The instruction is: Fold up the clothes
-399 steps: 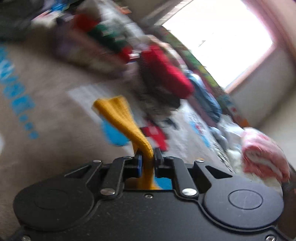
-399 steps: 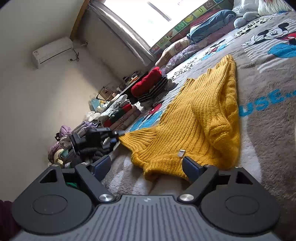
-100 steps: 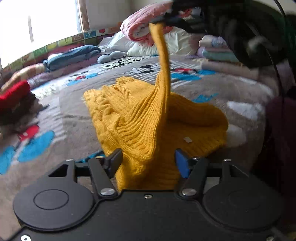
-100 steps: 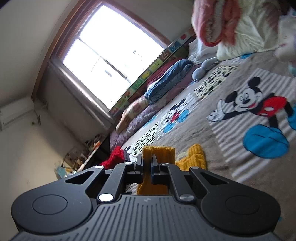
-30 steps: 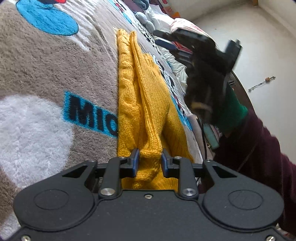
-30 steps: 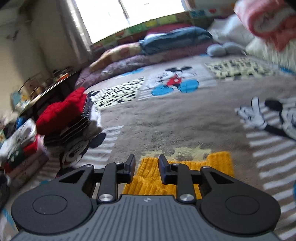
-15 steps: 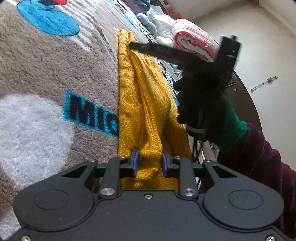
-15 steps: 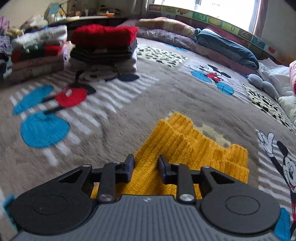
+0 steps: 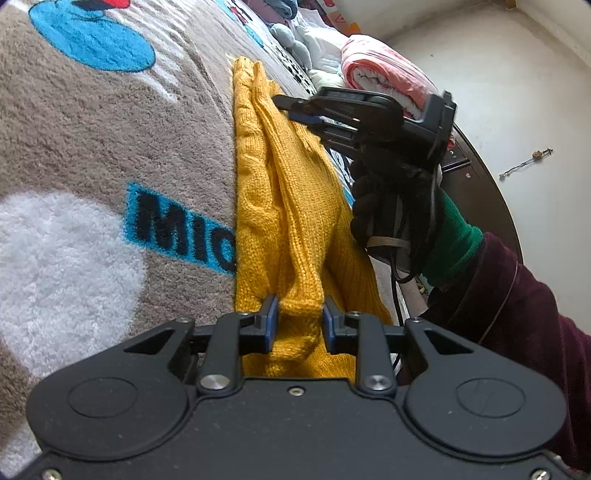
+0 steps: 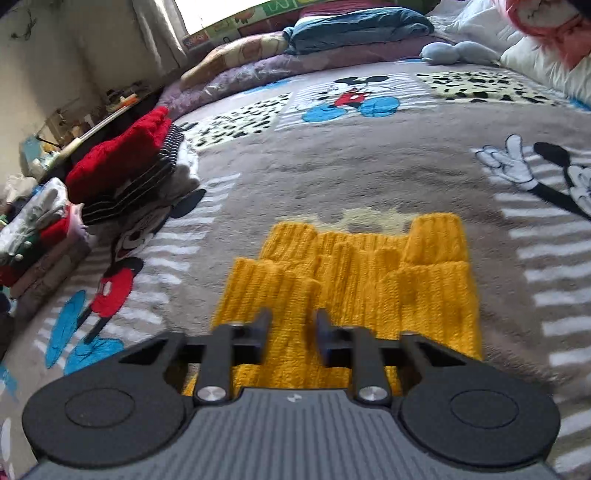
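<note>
A yellow knit sweater (image 9: 295,206) lies folded lengthwise on the grey cartoon blanket (image 9: 110,147). My left gripper (image 9: 299,321) is shut on a bunched fold at the sweater's near end. At the far end, my right gripper (image 9: 291,109), held by a black-gloved hand (image 9: 391,199), is down on the knit. In the right wrist view the sweater (image 10: 369,280) shows its ribbed cuffs and hem. There the right gripper (image 10: 293,332) is closing, with a ridge of the knit between its jaws.
A stack of folded clothes topped by a red knit (image 10: 122,173) stands at the blanket's left edge, with more piles (image 10: 40,229) beside it. Pillows and rolled bedding (image 10: 354,22) line the far side. A pink rolled quilt (image 9: 384,81) lies behind the right hand.
The right gripper has come down from above the bed onto the sweater's far end, and its jaws have narrowed. The left gripper has kept its hold and its place.
</note>
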Demonstrator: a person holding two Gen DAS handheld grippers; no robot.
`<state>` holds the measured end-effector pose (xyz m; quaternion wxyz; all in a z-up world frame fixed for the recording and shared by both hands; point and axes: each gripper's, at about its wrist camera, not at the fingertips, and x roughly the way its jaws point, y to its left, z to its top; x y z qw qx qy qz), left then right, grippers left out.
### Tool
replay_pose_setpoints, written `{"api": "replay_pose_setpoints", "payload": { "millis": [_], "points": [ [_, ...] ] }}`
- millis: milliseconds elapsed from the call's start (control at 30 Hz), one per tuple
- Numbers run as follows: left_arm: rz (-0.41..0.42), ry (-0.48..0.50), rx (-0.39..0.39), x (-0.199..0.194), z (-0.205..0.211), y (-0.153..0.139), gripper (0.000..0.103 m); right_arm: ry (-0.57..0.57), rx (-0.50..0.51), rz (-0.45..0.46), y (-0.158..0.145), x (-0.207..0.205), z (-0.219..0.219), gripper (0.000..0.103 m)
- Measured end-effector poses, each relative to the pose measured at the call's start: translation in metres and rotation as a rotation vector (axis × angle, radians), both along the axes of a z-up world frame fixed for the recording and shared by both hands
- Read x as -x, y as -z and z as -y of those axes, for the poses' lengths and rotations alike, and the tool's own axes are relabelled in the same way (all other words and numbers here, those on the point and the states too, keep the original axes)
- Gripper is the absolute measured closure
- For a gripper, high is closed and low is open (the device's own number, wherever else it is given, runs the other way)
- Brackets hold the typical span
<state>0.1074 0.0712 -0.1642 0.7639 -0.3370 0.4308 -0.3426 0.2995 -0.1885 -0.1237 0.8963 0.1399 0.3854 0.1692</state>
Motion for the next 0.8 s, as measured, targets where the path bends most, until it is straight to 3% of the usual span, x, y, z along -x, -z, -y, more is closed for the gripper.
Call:
{"api": "replay_pose_setpoints", "payload": {
  "millis": [167, 233, 400, 567, 800],
  "points": [
    [-0.044, -0.014, 0.044, -0.004, -0.006, 0.006, 0.080, 0.069, -0.092, 0.097, -0.021, 0.013, 0.014, 0.093],
    [-0.047, -0.016, 0.045, -0.003, -0.007, 0.005, 0.080, 0.055, -0.059, 0.099, -0.024, 0.008, 0.012, 0.093],
    [-0.048, -0.023, 0.047, 0.000, -0.011, 0.005, 0.080, 0.016, 0.068, 0.008, -0.002, -0.006, 0.001, 0.091],
    [-0.040, -0.025, 0.039, -0.001, -0.010, 0.004, 0.080, 0.033, 0.018, 0.068, -0.019, 0.010, 0.012, 0.084],
    [-0.036, -0.040, 0.033, 0.004, -0.008, 0.002, 0.080, -0.151, 0.089, 0.181, -0.052, 0.078, 0.004, 0.084]
  ]
}}
